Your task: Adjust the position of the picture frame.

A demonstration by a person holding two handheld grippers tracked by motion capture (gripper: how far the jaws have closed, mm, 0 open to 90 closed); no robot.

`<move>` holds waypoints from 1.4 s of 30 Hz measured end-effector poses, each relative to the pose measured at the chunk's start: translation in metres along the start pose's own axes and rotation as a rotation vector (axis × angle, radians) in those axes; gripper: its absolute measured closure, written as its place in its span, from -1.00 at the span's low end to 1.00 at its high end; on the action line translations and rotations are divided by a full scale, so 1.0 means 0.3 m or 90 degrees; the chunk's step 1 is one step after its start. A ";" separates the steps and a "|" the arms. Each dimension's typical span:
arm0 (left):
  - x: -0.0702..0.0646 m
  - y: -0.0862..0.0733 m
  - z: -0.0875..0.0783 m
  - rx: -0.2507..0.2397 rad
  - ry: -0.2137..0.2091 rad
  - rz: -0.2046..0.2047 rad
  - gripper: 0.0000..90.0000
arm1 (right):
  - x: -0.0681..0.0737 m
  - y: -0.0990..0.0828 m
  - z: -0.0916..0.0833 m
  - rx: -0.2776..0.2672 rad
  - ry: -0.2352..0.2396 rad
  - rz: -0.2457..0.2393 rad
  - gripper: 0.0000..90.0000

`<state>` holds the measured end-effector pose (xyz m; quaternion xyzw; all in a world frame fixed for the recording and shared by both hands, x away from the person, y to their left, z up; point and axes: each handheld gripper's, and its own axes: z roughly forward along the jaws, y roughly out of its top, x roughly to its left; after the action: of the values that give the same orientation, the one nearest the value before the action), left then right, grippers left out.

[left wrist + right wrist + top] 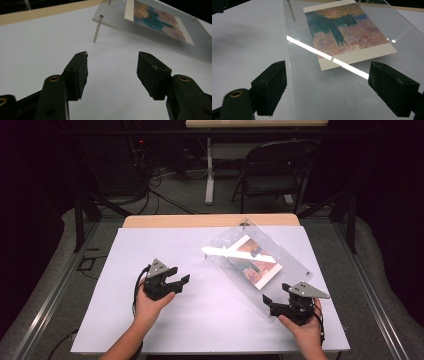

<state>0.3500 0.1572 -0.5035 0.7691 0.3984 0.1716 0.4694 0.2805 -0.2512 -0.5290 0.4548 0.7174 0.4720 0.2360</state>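
1. A white worktop with a wooden strip along its far edge carries a clear acrylic frame, which sits to the right of centre, turned at an angle to the worktop's edges.
2. Inside the frame lies a painted print with a cream border, in teal, orange and pink; a bright streak of light glares across the clear panel.
3. The frame's far end stands raised on thin metal pegs, so the panel slopes down toward the near side.
4. The left gripper rests in the person's left hand on the left half of the worktop, well apart from the frame. Its jaws stand wide with nothing between them.
5. The right gripper sits in the right hand at the frame's near corner. Its jaws are spread wide too, over the clear panel, gripping nothing.
6. Behind the worktop stands a dark folding chair on a grey floor.
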 end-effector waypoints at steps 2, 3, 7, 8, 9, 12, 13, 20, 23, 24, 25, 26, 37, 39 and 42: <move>-0.014 0.042 0.010 -0.003 -0.004 0.013 -0.05 | -0.001 0.000 -0.003 -0.002 0.002 0.003 -0.60; -0.019 0.055 0.014 -0.003 -0.004 0.017 -0.04 | -0.002 0.000 -0.004 -0.005 0.004 0.004 -0.59; -0.028 0.104 0.054 0.008 -0.006 0.035 -0.01 | -0.007 0.000 -0.006 -0.007 0.009 0.007 -0.58; -0.029 0.111 0.067 0.013 -0.006 0.036 0.00 | -0.007 0.000 -0.005 -0.009 0.010 0.008 -0.56; -0.028 0.115 0.080 0.014 -0.005 0.041 0.01 | -0.007 -0.001 -0.006 -0.007 0.012 0.008 -0.55; -0.021 0.119 0.123 0.024 -0.004 0.046 0.02 | -0.010 -0.002 -0.007 -0.008 0.016 0.016 -0.53; -0.018 0.117 0.136 0.024 -0.003 0.048 0.03 | -0.012 -0.002 -0.006 -0.007 0.018 0.018 -0.52; 0.024 0.101 0.226 0.021 0.030 0.037 0.18 | -0.026 -0.006 -0.006 -0.004 0.024 0.038 -0.51; 0.043 0.086 0.263 0.035 0.036 0.038 0.22 | -0.032 -0.007 -0.007 -0.007 0.025 0.049 -0.50; 0.050 0.079 0.275 0.040 0.039 0.033 0.24 | -0.034 -0.008 -0.006 -0.008 0.025 0.052 -0.50; 0.056 0.074 0.283 0.044 0.041 0.032 0.26 | -0.035 -0.009 -0.006 -0.008 0.025 0.056 -0.50; 0.065 0.068 0.296 0.050 0.044 0.029 0.28 | -0.036 -0.009 -0.007 -0.007 0.025 0.057 -0.50; 0.090 0.069 0.380 0.063 0.041 0.027 0.44 | -0.042 -0.007 -0.011 -0.015 0.032 0.064 -0.50; 0.088 0.072 0.392 0.071 0.041 0.028 0.44 | -0.043 -0.007 -0.014 -0.014 0.032 0.062 -0.50; 0.085 0.070 0.414 0.077 0.043 0.028 0.45 | -0.042 -0.006 -0.014 -0.019 0.033 0.063 -0.50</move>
<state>0.4545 0.0991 -0.5504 0.7985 0.4066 0.1831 0.4045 0.2825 -0.2646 -0.5300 0.4740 0.6927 0.5054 0.2003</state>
